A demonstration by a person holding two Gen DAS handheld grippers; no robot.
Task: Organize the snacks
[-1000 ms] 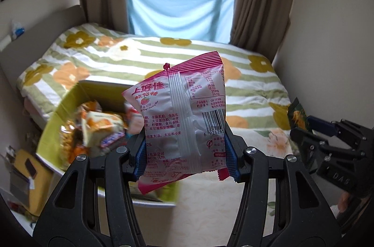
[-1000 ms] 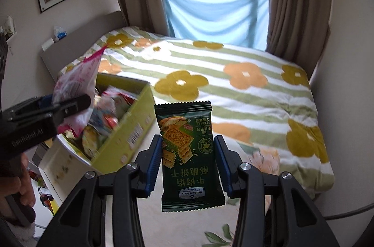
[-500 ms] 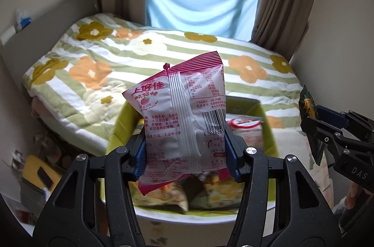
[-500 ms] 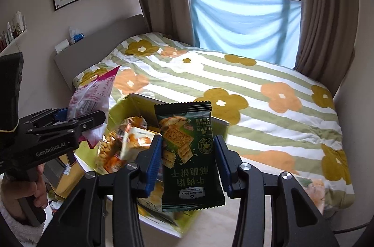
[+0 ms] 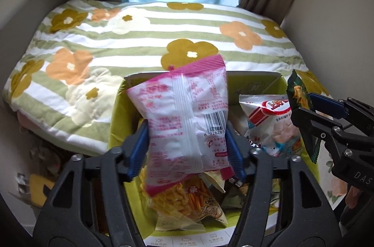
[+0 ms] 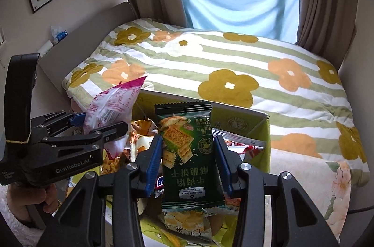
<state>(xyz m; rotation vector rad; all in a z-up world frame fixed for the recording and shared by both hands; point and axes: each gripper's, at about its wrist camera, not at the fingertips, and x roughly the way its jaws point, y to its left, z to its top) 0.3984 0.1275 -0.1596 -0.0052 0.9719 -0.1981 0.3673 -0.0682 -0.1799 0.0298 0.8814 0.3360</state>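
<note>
Hovering over the yellow-green box (image 5: 121,107) of snacks beside the bed (image 5: 140,37), the left claw (image 5: 187,151) has just been opening; the blurred pink packet (image 5: 187,121) sits between its spread pads, apparently loose. The right claw (image 6: 188,163) is clamped on the green cracker packet (image 6: 188,153), above the same box.

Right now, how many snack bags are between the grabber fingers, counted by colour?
Pink bag: 1, loose in the left gripper, whose jaws have just been opening
Green bag: 1, clamped in the right gripper
Total: 2
</note>
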